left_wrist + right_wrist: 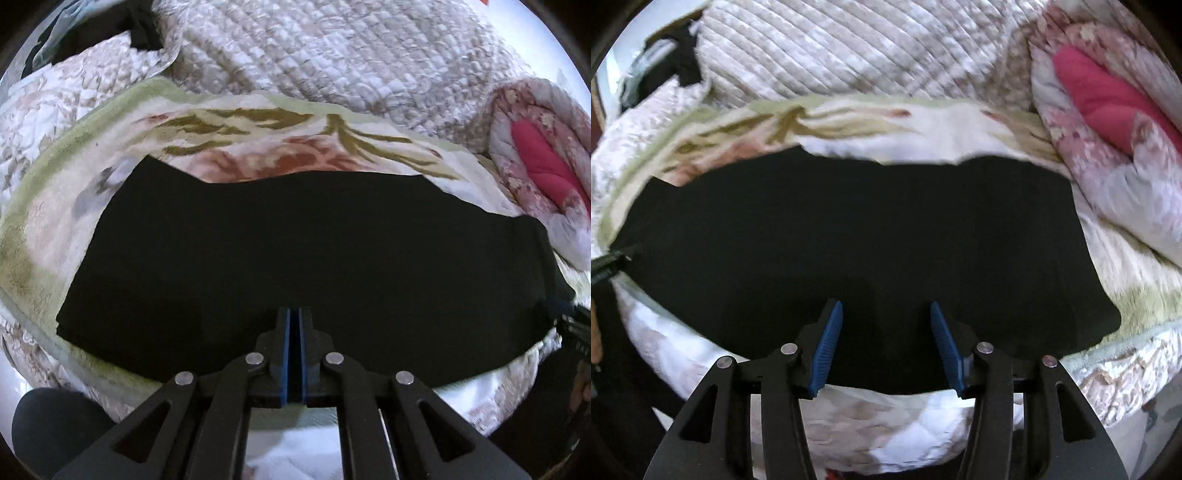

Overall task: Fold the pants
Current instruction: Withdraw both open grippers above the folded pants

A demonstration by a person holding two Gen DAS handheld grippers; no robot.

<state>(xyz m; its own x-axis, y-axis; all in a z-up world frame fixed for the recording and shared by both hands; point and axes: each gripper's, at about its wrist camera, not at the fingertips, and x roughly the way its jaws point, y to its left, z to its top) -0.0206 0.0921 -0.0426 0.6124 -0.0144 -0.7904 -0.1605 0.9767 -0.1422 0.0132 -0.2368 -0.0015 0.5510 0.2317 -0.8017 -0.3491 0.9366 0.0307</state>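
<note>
left wrist view | black pants (295, 251) flat on floral blanket (258, 129) on bed, long axis side to side | left hand-held gripper (294, 317) pressed together, nothing visibly pinched, over near edge | right hand-held gripper (886, 314) apart, empty, over near edge

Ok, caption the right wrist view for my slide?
Open right gripper above black pants laid flat on a floral blanket.
</note>
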